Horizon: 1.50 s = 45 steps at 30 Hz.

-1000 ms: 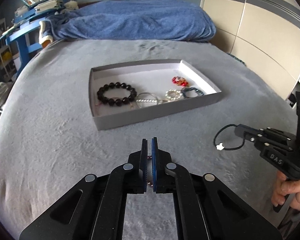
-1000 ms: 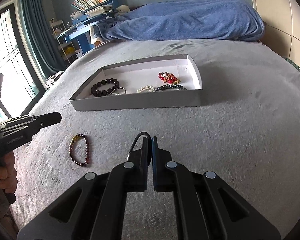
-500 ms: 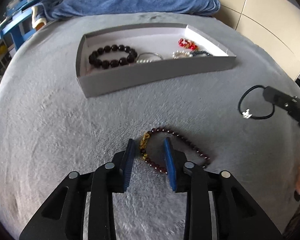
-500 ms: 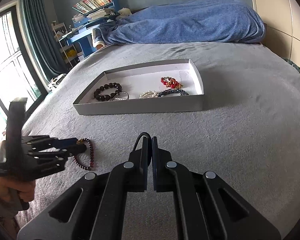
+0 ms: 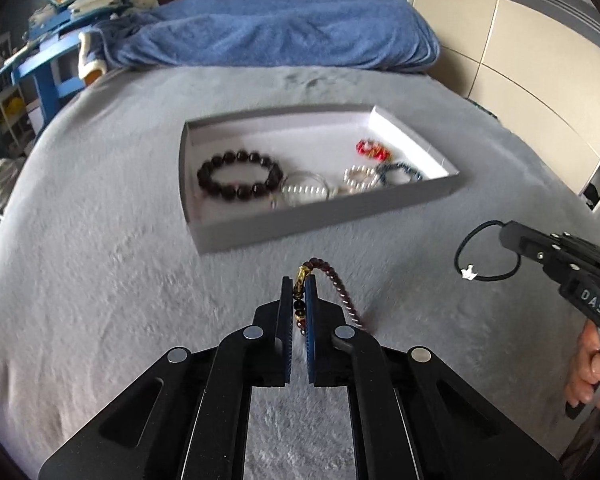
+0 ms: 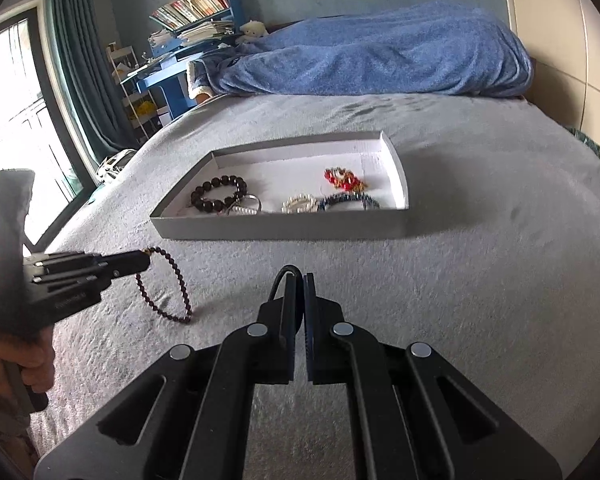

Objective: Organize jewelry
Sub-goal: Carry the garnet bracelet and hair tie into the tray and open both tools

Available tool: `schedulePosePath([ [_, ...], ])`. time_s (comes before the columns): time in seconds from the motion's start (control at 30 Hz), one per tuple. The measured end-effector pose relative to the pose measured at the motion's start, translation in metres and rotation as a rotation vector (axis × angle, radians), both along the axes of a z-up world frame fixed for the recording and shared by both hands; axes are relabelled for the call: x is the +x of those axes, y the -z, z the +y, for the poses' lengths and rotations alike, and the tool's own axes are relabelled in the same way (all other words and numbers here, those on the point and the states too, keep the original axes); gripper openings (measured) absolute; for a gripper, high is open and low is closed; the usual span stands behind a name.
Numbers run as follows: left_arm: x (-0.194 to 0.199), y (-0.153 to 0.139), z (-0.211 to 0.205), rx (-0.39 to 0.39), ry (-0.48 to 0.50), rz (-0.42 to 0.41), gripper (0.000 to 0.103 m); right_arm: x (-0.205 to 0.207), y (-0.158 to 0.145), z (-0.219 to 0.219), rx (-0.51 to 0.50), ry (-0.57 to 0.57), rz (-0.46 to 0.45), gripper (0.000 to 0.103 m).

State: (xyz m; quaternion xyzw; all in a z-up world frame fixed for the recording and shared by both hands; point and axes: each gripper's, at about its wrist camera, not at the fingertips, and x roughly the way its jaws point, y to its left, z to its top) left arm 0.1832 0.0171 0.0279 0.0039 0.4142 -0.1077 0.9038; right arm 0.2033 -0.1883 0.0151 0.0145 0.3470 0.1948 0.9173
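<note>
My left gripper [image 5: 299,280] is closing its jaws on the gold charm of a dark red bead bracelet [image 5: 342,292], and the pads press on it. In the right wrist view the left gripper [image 6: 146,258] holds that bracelet [image 6: 180,280] partly raised, its lower end resting on the grey bedspread. My right gripper [image 6: 300,278] is shut on a black cord bracelet [image 6: 282,276]. Its loop and white charm [image 5: 469,273] hang from the right gripper [image 5: 504,234]. The grey tray [image 5: 320,216] lies ahead, holding a black bead bracelet [image 5: 256,190] and several other bracelets.
A heaped blue blanket [image 5: 280,28] lies at the far end of the bed. A blue desk with books [image 6: 188,52] and a curtained window [image 6: 12,120] stand to the left. A person's hand [image 5: 592,364] grips the right tool's handle.
The left gripper opened and came down around the dark red bracelet, then shut on its gold charm and lifted one end. The right gripper kept still with the black cord.
</note>
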Motion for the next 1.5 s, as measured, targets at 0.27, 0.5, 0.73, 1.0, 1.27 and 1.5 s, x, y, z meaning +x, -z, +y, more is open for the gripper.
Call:
schedulePosePath([
  [0.27,0.02,-0.039,0.001,-0.042,0.003,-0.051,0.006,0.018,-0.026,0.004,0.019,-0.015,-0.036,0.003],
  [0.5,0.049,-0.058,-0.007,-0.053,0.023,-0.08,0.006,0.051,-0.041,0.012,0.012,-0.022,-0.051,0.003],
  [0.73,0.087,-0.058,-0.017,-0.07,0.029,-0.088,0.006,0.098,-0.035,0.025,0.016,-0.005,-0.019,0.003],
  [1.0,0.137,-0.044,-0.017,-0.064,0.032,-0.097,0.006,0.14,-0.009,0.05,-0.037,0.0,0.034,0.003],
  [1.27,0.17,-0.014,-0.018,-0.054,0.028,-0.059,0.006,0.168,0.015,0.063,-0.078,0.005,0.087,0.003],
  [1.5,0.175,0.009,-0.023,0.005,0.016,-0.033,0.006,0.174,0.03,0.062,-0.103,0.025,0.11,0.004],
])
